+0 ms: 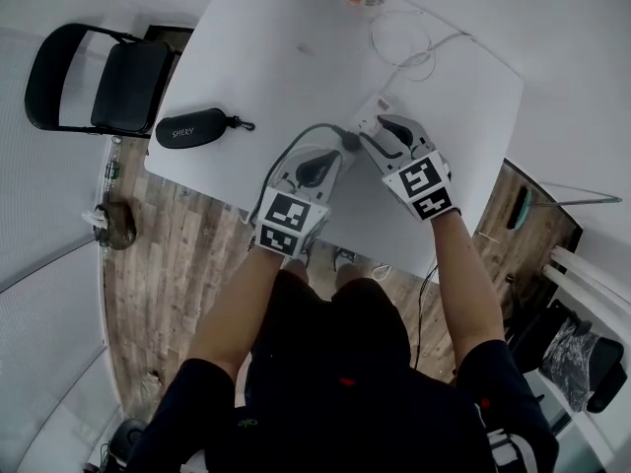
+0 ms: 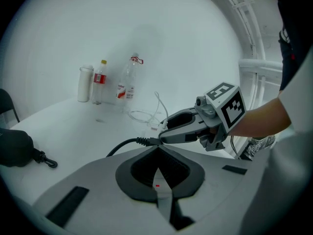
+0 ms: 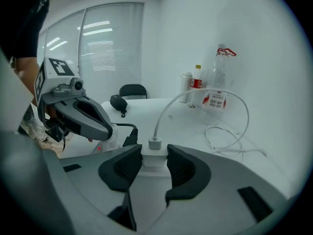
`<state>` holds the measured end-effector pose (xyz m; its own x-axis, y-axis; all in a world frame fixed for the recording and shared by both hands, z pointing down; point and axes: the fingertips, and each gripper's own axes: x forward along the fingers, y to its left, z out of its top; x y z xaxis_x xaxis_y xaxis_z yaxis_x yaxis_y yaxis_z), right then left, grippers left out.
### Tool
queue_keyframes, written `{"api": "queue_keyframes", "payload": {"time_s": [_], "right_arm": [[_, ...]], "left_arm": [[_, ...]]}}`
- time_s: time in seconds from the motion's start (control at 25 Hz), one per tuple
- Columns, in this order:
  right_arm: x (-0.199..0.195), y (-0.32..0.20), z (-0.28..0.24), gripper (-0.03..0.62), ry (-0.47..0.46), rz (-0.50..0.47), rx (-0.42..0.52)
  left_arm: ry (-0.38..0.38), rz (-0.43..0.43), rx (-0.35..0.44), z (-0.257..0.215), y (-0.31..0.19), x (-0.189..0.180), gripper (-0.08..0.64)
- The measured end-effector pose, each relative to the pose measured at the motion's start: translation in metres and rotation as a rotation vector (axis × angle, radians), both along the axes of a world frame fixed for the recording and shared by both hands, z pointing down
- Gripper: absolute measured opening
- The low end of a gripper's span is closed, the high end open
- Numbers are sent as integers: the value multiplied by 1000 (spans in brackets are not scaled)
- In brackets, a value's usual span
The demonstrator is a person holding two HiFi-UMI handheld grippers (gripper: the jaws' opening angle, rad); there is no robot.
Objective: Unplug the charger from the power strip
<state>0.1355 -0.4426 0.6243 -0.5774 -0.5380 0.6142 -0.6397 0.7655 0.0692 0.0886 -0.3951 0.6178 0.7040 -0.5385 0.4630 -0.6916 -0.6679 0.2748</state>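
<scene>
Quick count: two bottles [image 2: 100, 82] [image 2: 128, 80], one white canister [image 2: 85, 83], one black case [image 1: 192, 127], one chair [image 1: 123, 85]. Also one charger [image 3: 154, 156], one power strip [image 1: 371, 113], two cables [image 3: 168, 109] [image 2: 122, 145] and two grippers [image 3: 108, 130] [image 2: 163, 131].

The right gripper [image 3: 154, 156] has its dark padded tongs pressed against both sides of a white cube-shaped charger [image 3: 154, 161], with a white cable [image 3: 165, 112] rising from the charger's top. To the left, the left gripper [image 3: 108, 130] hangs beside a black plug [image 3: 129, 137]. Plastic bottles [image 3: 196, 88] stand far back on the white worktop [image 3: 146, 112].

place: office-like room | cues: white table [image 1: 256, 57], black chair [image 1: 128, 87], window blinds [image 3: 105, 48], wood floor [image 1: 187, 264]
</scene>
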Motion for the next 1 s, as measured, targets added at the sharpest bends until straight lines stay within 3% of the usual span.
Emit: {"api": "queue_keyframes", "payload": {"time_s": [0.44,0.72,0.84,1.0], "right_arm": [[-3,-1,-6,167,16,20,-17],[0,-30,-81,167,-59,46,125],[9,-30,-112,167,-115,95,157],[24,-27,-150,167,-197,169,182]], "left_arm": [[-13,-12,1,-1,2,1,20],[-5,-6,-24,0,3,-1,20],[-26,0,-29,1,5,-2,20],[23,-25,14,-27,-5,-6,20]]}}
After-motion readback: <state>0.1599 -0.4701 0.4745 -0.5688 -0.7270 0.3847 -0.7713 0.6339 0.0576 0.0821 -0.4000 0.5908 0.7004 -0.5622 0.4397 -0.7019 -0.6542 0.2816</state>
